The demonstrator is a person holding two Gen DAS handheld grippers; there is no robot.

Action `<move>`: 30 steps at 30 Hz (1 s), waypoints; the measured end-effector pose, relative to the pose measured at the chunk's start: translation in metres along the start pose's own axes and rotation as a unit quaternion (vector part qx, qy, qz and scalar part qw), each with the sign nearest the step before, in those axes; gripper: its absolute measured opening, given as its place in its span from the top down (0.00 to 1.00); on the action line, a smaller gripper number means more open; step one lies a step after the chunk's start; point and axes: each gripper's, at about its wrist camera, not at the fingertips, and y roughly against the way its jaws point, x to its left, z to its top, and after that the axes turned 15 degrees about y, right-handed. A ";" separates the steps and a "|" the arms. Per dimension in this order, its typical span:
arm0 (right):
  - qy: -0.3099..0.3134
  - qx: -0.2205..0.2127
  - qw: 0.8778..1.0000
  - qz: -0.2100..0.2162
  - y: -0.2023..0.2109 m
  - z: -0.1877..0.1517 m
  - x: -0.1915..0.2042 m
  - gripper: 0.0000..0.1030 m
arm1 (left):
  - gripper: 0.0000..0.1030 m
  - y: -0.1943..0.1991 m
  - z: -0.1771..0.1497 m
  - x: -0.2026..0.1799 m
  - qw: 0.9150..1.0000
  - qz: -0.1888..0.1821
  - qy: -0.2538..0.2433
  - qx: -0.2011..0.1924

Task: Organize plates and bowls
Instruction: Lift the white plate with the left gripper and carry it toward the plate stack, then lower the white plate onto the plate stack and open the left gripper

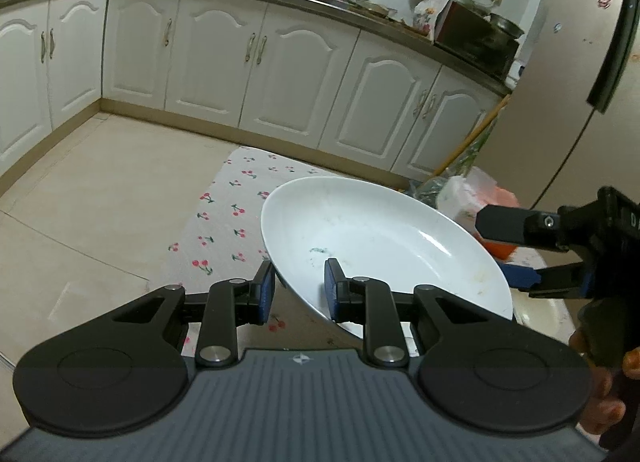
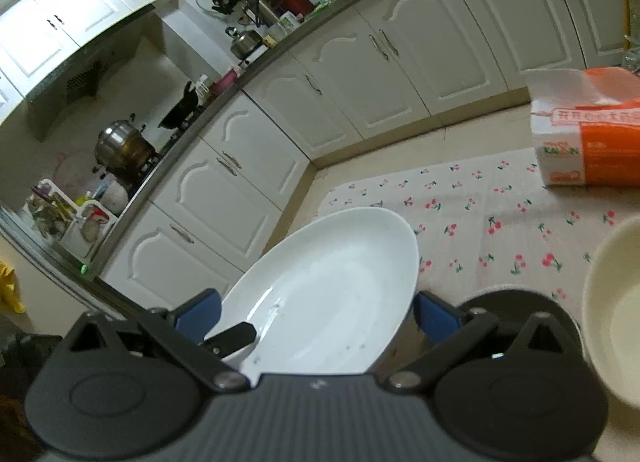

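A white deep plate (image 1: 380, 238) hangs tilted above the cherry-print tablecloth (image 1: 232, 202). My left gripper (image 1: 300, 288) is shut on its near rim, one blue pad under the plate and the other inside it. The right gripper (image 1: 508, 250) clamps the opposite rim, one finger above and one below. In the right wrist view the plate (image 2: 328, 294) fills the space between the right gripper's (image 2: 318, 314) two blue pads, and a black finger of the left gripper (image 2: 236, 336) shows on the plate's inner side. A cream bowl (image 2: 616, 322) sits on the cloth (image 2: 480, 198) to the right.
An orange and white tissue pack (image 2: 592, 130) lies at the cloth's far right. White kitchen cabinets (image 1: 208, 58) run under a cluttered counter behind the table, with tiled floor (image 1: 80, 190) between. A person's hand (image 1: 600, 402) grips the right gripper's handle. A fridge (image 1: 560, 94) stands at the right.
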 end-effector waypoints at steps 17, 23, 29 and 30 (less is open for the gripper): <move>0.019 -0.071 0.997 -0.012 0.117 -0.059 0.042 0.01 | 0.74 0.075 -0.035 -0.022 0.998 -0.062 -0.013 -0.002; 0.018 -0.093 0.995 -0.026 0.159 -0.093 0.053 0.00 | 0.73 0.089 -0.061 -0.033 0.996 -0.082 -0.024 0.017; -0.008 -0.104 0.994 -0.038 0.196 -0.141 0.056 0.00 | 0.71 0.091 -0.088 -0.035 0.994 -0.096 -0.027 0.046; -0.011 -0.106 0.993 -0.042 0.201 -0.148 0.055 0.00 | 0.71 0.091 -0.094 -0.037 0.994 -0.097 -0.029 0.051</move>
